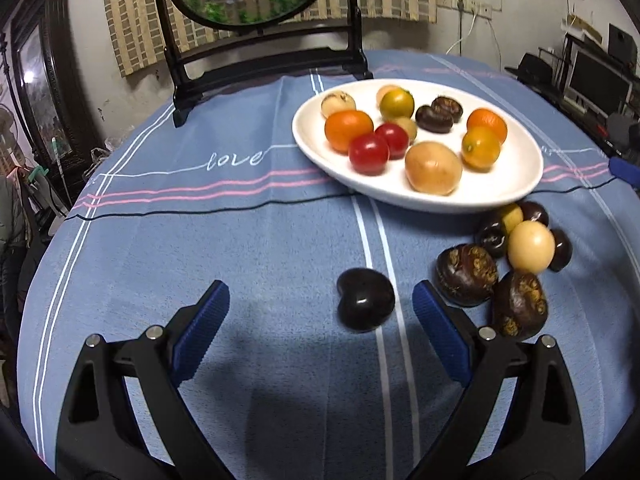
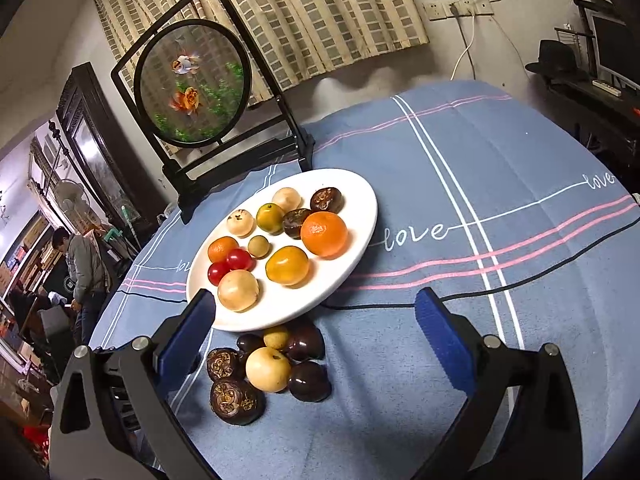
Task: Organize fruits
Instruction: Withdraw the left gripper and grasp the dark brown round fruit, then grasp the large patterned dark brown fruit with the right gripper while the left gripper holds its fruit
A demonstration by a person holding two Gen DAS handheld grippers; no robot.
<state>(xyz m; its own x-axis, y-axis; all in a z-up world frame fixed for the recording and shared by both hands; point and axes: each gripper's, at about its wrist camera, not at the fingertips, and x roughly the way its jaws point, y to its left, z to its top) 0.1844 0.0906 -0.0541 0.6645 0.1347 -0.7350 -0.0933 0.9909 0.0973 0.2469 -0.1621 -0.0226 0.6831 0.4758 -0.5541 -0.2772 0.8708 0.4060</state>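
Both hand-held grippers, left (image 1: 320, 300) and right (image 2: 312, 320), stood spread and empty; one dark fruit (image 1: 366, 300) lay between the left's fingers, and closing off-centre risked rolling it toward the pile (image 2: 268, 368) beside the plate (image 2: 360, 240).

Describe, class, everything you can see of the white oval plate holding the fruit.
The white oval plate looks like glazed ceramic, shallow, with a smooth raised rim. It lies flat on the blue striped tablecloth, in front of a black-framed goldfish screen. It holds oranges, two red tomatoes, pale round fruits and dark brown ones. A loose fruit cluster sits against its near edge. No tongs touch it.
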